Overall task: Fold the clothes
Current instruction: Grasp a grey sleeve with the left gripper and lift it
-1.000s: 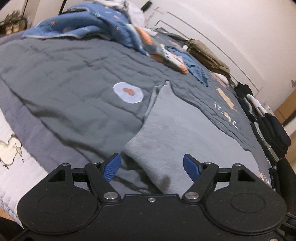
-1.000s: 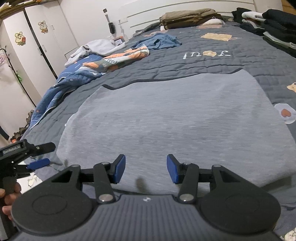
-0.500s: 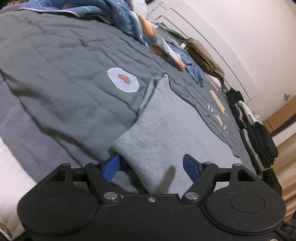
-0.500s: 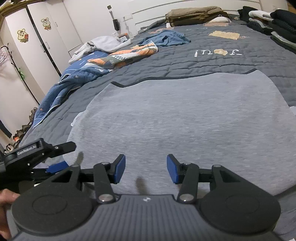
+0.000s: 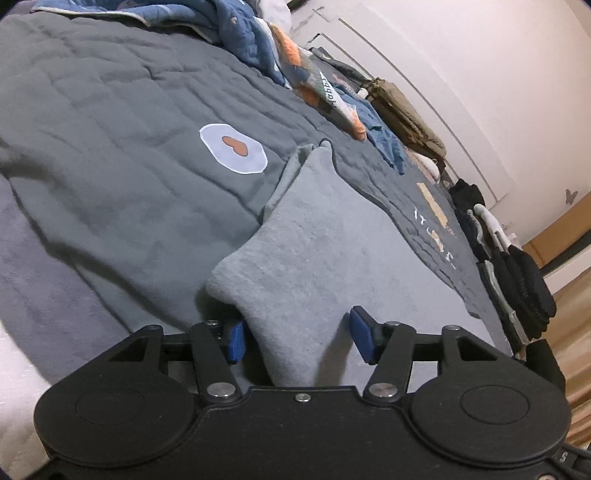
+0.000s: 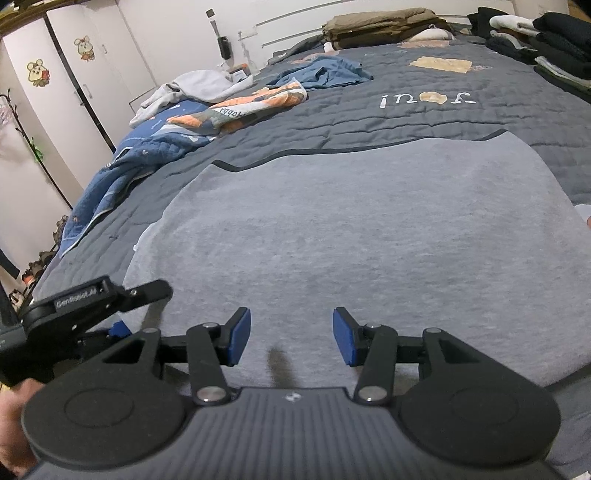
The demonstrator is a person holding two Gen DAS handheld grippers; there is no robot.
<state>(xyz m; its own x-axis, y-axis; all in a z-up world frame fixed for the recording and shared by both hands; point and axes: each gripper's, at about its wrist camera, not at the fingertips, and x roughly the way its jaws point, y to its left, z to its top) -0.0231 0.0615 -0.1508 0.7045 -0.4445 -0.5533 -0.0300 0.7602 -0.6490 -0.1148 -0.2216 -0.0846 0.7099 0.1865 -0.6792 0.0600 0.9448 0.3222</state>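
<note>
A light grey garment [image 6: 351,236] lies spread flat on the dark grey quilt [image 6: 369,122] of a bed. In the left wrist view its near corner [image 5: 236,277] rises over the left gripper's left finger, and the garment [image 5: 325,251] runs away between the blue pads. My left gripper [image 5: 295,338] is open around that corner edge. My right gripper [image 6: 291,336] is open, low over the garment's near edge, nothing between its fingers. The left gripper [image 6: 92,306] also shows at the lower left of the right wrist view, with a hand [image 6: 11,424] below it.
A blue patterned blanket [image 6: 147,155] and loose clothes [image 6: 258,99] lie at the far left of the bed. Folded khaki clothes [image 6: 380,22] sit by the headboard. A row of folded dark clothes [image 5: 517,277] lines the right edge. White wardrobes [image 6: 74,85] stand on the left.
The left gripper has moved forward and lower, so the garment's corner now sits between its fingers. The right gripper has crept forward over the garment's near edge. Both stay open.
</note>
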